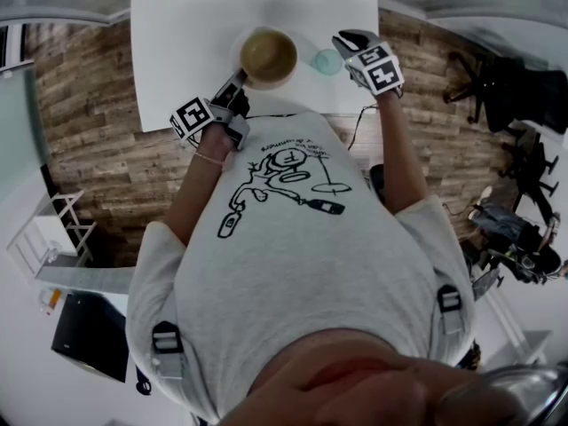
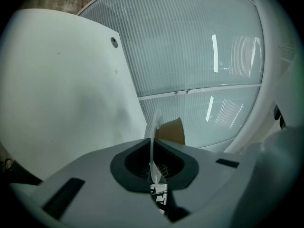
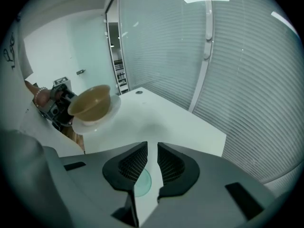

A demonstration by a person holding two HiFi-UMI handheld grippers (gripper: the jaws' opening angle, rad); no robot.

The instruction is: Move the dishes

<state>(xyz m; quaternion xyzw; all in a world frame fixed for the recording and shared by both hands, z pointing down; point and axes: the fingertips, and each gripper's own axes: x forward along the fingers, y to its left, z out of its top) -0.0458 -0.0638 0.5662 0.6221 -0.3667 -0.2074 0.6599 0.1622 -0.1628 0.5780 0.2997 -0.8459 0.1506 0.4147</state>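
- The left gripper (image 2: 153, 163) has its jaws closed on the rim of a white plate (image 2: 155, 127). In the left gripper view the rim stands edge-on between the pads as a thin pale line.
- On that plate, just past the jaws, sits a brown bowl (image 2: 171, 131). The head view shows it as a round tan dish (image 1: 268, 56) ahead of the left gripper (image 1: 232, 91), with the plate's rim (image 1: 238, 47) showing round it.
- Plate and bowl are at the near edge of the white table (image 1: 195, 43). I cannot tell whether the plate rests on the table or hangs just clear of it.
- The right gripper (image 3: 152, 167) has its jaws close together with a narrow gap between them, and nothing is held in the gap.
- Through that gap, below the jaws, a small pale-green disc (image 3: 142, 183) lies flat on the table (image 3: 166, 122) (what it is made of I cannot tell).
- In the head view the disc (image 1: 327, 61) lies just beside the right gripper (image 1: 351, 43), between it and the bowl.
- From the right gripper, the bowl (image 3: 90, 102) and plate (image 3: 102, 118) are off to its left and further forward. The left gripper (image 3: 59, 106) is at their far side.
- Beyond both grippers the table runs on bare to a wall of ribbed glass panels (image 3: 237, 56).
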